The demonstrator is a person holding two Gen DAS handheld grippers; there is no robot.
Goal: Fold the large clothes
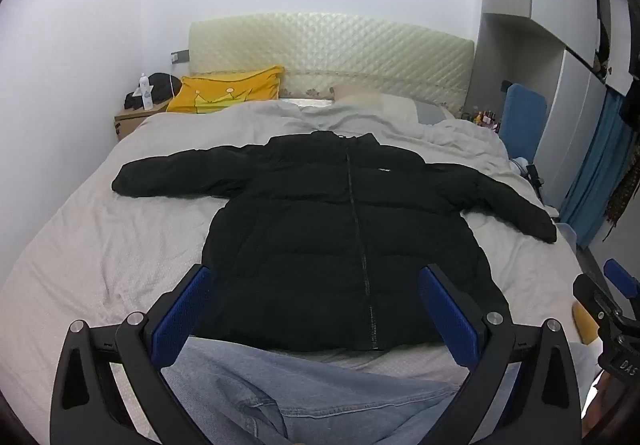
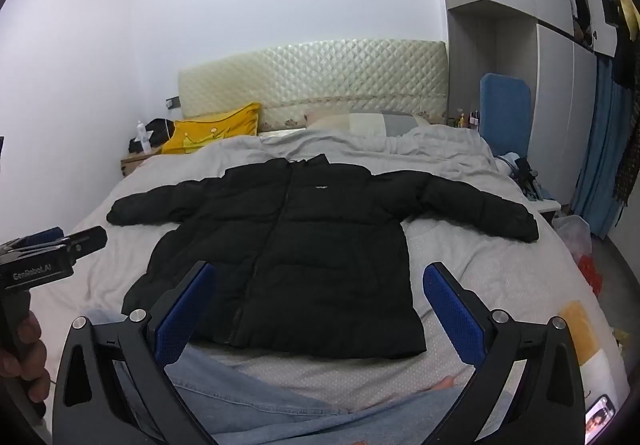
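A black puffer jacket (image 1: 340, 229) lies flat and zipped on the bed, front up, collar toward the headboard, both sleeves spread out sideways. It also shows in the right wrist view (image 2: 292, 245). My left gripper (image 1: 316, 285) is open and empty, held above the jacket's lower hem. My right gripper (image 2: 320, 285) is open and empty, also above the hem, nearer the jacket's right side. The left gripper's body shows at the left edge of the right wrist view (image 2: 44, 257), held by a hand.
The bed (image 1: 100, 245) has a light grey cover. A yellow pillow (image 1: 228, 91) and a quilted headboard (image 1: 332, 53) are at the far end. A nightstand (image 1: 132, 117) stands far left, a blue chair (image 2: 506, 113) and wardrobe right. My jeans-clad legs (image 1: 304, 397) rest on the near edge.
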